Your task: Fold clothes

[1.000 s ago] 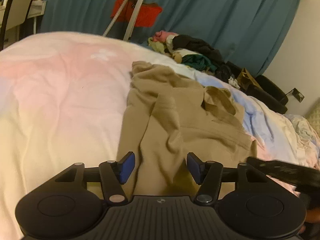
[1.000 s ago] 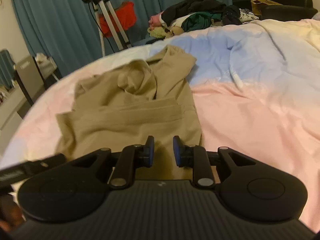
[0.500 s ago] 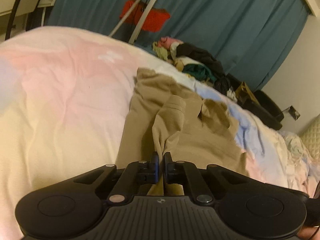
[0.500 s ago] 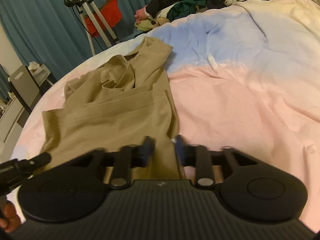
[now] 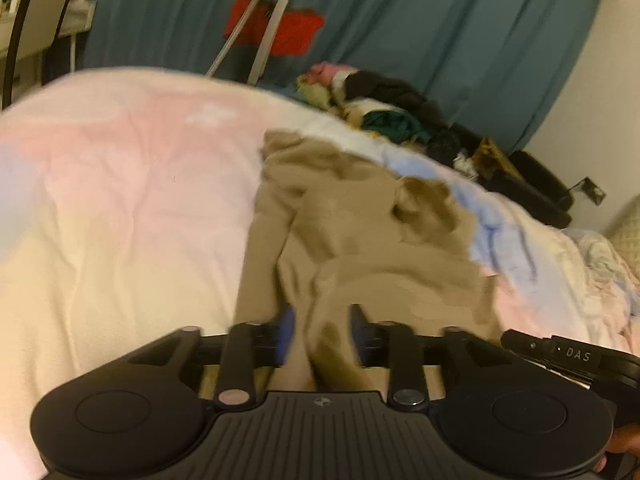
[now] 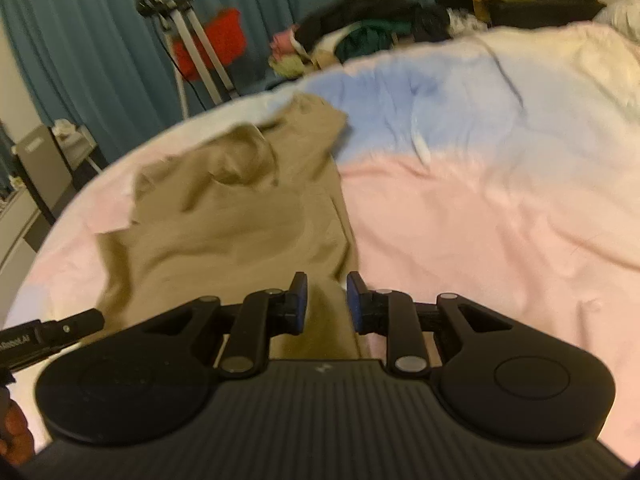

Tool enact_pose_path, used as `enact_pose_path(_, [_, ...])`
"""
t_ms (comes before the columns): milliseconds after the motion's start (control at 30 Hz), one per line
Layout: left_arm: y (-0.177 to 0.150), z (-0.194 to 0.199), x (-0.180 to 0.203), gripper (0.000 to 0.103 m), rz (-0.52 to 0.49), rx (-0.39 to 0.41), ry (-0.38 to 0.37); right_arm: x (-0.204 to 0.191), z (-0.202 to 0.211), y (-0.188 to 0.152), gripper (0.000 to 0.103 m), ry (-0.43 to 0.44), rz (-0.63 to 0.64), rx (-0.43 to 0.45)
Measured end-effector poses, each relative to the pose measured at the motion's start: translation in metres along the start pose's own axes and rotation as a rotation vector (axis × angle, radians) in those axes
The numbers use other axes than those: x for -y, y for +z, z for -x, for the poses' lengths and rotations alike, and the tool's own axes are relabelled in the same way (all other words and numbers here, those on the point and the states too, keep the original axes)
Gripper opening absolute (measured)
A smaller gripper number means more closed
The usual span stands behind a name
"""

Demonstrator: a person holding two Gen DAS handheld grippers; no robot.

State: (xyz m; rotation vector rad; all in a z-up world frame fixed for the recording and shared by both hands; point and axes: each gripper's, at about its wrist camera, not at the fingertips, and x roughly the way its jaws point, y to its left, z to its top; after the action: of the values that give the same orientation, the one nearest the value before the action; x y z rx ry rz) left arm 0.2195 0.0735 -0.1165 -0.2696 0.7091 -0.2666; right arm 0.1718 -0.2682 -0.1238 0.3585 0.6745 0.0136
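A tan garment [image 5: 360, 240] lies rumpled on the pastel bed cover [image 5: 120, 200]; it also shows in the right wrist view [image 6: 240, 216]. My left gripper [image 5: 322, 332] is open, its blue pads apart on either side of a raised fold at the garment's near edge. My right gripper [image 6: 326, 300] is open by a narrow gap, with the garment's near right edge lying between the pads. Both views are blurred by motion.
A pile of other clothes [image 5: 380, 108] lies at the far edge of the bed. A tripod [image 5: 264, 12] with a red cloth stands before the teal curtain [image 5: 440, 20]. Dark bags [image 5: 532, 184] sit by the wall at right. A chair [image 5: 32, 24] stands far left.
My left gripper was shut on a lifted fold of the garment half a second ago; now its pads are apart and the fold has dropped. My right gripper stays slightly open.
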Motion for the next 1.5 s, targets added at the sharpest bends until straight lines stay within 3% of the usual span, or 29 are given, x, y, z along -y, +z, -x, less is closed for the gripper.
enact_pose_path(100, [-0.005, 0.035, 0.009, 0.062, -0.003, 0.010, -0.020, -0.006, 0.028, 0.001, 0.027, 0.021, 0.007, 0.037])
enact_pose_path(133, [-0.008, 0.046, 0.011, 0.064, 0.011, 0.005, -0.039, -0.008, 0.037, 0.001, 0.034, 0.030, 0.004, 0.045])
enact_pose_path(167, [-0.010, 0.057, 0.012, 0.067, 0.025, -0.001, -0.058, -0.009, 0.047, -0.001, 0.040, 0.046, -0.001, 0.054])
enact_pose_path(233, [-0.018, 0.079, 0.015, 0.073, 0.060, -0.001, -0.106, -0.009, 0.065, -0.007, 0.076, 0.071, -0.018, 0.069])
enact_pose_path(300, [-0.029, 0.098, 0.017, 0.081, 0.086, 0.009, -0.132, -0.007, 0.082, -0.017, 0.083, 0.075, -0.059, 0.081])
enact_pose_path(467, [-0.054, 0.112, 0.013, 0.084, 0.196, -0.072, -0.175, 0.006, 0.105, -0.046, 0.083, 0.142, -0.203, 0.017])
enact_pose_path(700, [-0.083, 0.070, -0.030, 0.083, 0.559, -0.267, -0.227, 0.046, 0.084, -0.084, 0.085, 0.433, -0.664, -0.192])
enact_pose_path(767, [-0.090, 0.055, -0.048, 0.079, 0.700, -0.303, -0.226, 0.050, 0.072, -0.091, 0.085, 0.431, -0.726, -0.243])
enact_pose_path(867, [-0.092, 0.046, -0.064, 0.068, 0.789, -0.274, -0.220, 0.060, 0.058, -0.100, 0.084, 0.400, -0.823, -0.253])
enact_pose_path(933, [-0.090, 0.043, -0.069, 0.057, 0.803, -0.236, -0.208, 0.068, 0.050, -0.104, 0.074, 0.370, -0.886, -0.240])
enact_pose_path(967, [-0.089, 0.040, -0.071, 0.044, 0.798, -0.227, -0.198, 0.069, 0.047, -0.103, 0.070, 0.347, -0.888, -0.230])
enact_pose_path(1000, [-0.087, 0.038, -0.072, 0.030, 0.792, -0.219, -0.188, 0.070, 0.044, -0.102, 0.059, 0.325, -0.889, -0.220])
enact_pose_path(1067, [-0.084, 0.033, -0.075, 0.015, 0.781, -0.201, -0.168, 0.067, 0.039, -0.100, 0.042, 0.295, -0.873, -0.213])
enact_pose_path(1100, [-0.084, 0.032, -0.075, 0.012, 0.778, -0.196, -0.177, 0.065, 0.037, -0.099, 0.022, 0.280, -0.863, -0.209])
enact_pose_path(1133, [-0.083, 0.036, -0.073, 0.011, 0.766, -0.177, -0.190, 0.063, 0.037, -0.098, 0.011, 0.274, -0.840, -0.201])
enact_pose_path(1300, [-0.070, 0.063, -0.061, 0.007, 0.699, -0.071, -0.274, 0.049, 0.060, -0.081, 0.008, 0.332, -0.750, -0.106])
enact_pose_path(1500, [-0.054, 0.130, -0.048, 0.005, 0.658, 0.034, -0.371, 0.036, 0.116, -0.053, 0.007, 0.406, -0.695, -0.005])
